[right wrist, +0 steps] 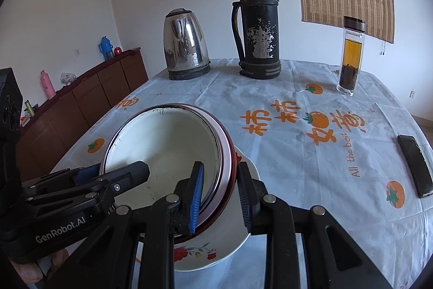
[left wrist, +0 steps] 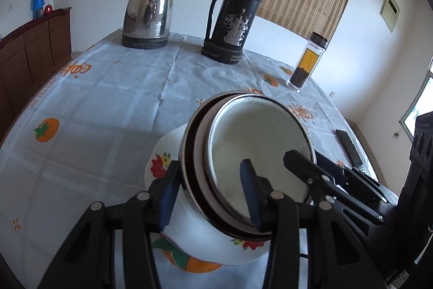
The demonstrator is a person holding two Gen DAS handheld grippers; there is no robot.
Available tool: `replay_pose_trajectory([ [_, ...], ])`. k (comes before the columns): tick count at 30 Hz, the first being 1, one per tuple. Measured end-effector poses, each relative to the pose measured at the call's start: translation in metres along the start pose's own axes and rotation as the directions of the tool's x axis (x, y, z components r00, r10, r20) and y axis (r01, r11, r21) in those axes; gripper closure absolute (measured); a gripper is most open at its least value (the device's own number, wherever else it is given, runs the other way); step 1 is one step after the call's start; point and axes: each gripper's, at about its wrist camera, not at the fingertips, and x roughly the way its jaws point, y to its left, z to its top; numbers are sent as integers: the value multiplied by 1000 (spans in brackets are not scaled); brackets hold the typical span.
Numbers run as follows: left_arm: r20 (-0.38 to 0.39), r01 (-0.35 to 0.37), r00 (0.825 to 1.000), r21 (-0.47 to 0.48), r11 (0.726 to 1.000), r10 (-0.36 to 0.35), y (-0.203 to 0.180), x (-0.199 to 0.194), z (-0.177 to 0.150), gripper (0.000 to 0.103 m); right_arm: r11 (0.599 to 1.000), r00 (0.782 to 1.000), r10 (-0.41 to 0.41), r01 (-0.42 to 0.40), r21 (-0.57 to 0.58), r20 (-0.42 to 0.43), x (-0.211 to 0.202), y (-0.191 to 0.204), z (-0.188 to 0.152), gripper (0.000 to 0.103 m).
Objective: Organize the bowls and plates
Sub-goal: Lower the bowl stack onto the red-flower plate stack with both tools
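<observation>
The round table under its pale tablecloth printed with orange persimmons (right wrist: pixel 270 104) carries the whole scene, and its far half is taken by tall things pushed back out of the working area: a dented stainless-steel electric kettle (right wrist: pixel 186 45), a scuffed black thermos flask with a side handle (right wrist: pixel 257 26) and a clear glass bottle of amber tea with leaves settled at the bottom (right wrist: pixel 351 56). A black phone (right wrist: pixel 414 167) lies flat near the right edge, well apart from the dishes.

The task's things sit at the near edge: a white plate with red flowers painted on its rim (right wrist: pixel 205 256) rests on the cloth as the base, and a stack of nested bowls stands on it — a white enamel bowl with a thin dark rim (right wrist: pixel 162 148) innermost, set inside dark red-edged bowls (right wrist: pixel 230 167). Largest at the bottom, smaller inside: that order keeps the pile steady and compact.

The left gripper (left wrist: pixel 211 194) straddles the stack's left wall, one blue pad outside and one inside, apparently clamped on it. The right gripper (right wrist: pixel 220 197) does the same on the opposite wall, its jaws narrower, seemingly gripping the rims. Two opposed holds make sense — a nested stack taken from one side would tip or slide apart.
</observation>
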Motion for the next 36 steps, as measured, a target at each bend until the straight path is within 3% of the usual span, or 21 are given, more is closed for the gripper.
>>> replay_pose_trajectory([
  [23,-63,-8,998,-5,1000,7,3,12,-3,61,999,997,-27,24,-42,-74,16,2,4,75],
  [36,-68,3,998,-23,1000,-5,6,17,-2,58,998,997,-31,27,-56,-68,21,5,3,74],
])
